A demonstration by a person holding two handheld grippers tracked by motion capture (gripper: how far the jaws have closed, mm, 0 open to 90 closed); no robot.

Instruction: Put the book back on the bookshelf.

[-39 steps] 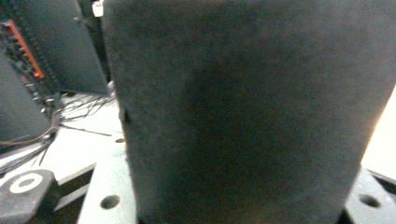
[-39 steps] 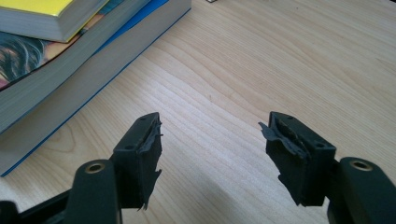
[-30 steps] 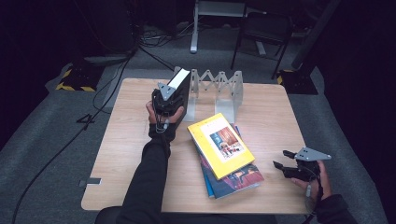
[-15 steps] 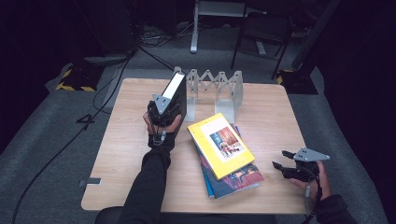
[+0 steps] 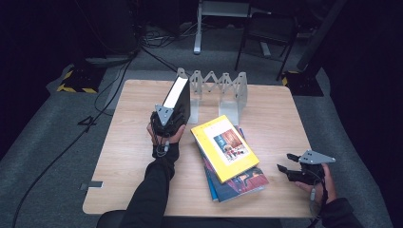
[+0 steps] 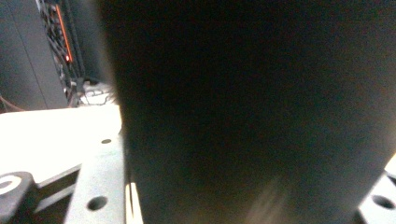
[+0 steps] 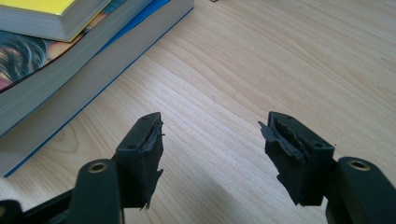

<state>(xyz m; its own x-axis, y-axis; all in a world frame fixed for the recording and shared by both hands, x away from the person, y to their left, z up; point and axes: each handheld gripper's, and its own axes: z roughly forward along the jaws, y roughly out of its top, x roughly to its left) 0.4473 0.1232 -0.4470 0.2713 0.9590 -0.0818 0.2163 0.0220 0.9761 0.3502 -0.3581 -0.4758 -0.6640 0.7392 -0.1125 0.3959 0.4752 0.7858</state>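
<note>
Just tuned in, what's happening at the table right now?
A person's left gripper has stood a black book upright at the left end of the grey rack; its jaws have just been opening, the book between them. The right gripper rests open over the table, beside the book stack.

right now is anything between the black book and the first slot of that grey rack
Nothing visible. The black book stands upright at the left end of the grey rack, with the left gripper at its near end. The book stack lies off to the side.
</note>
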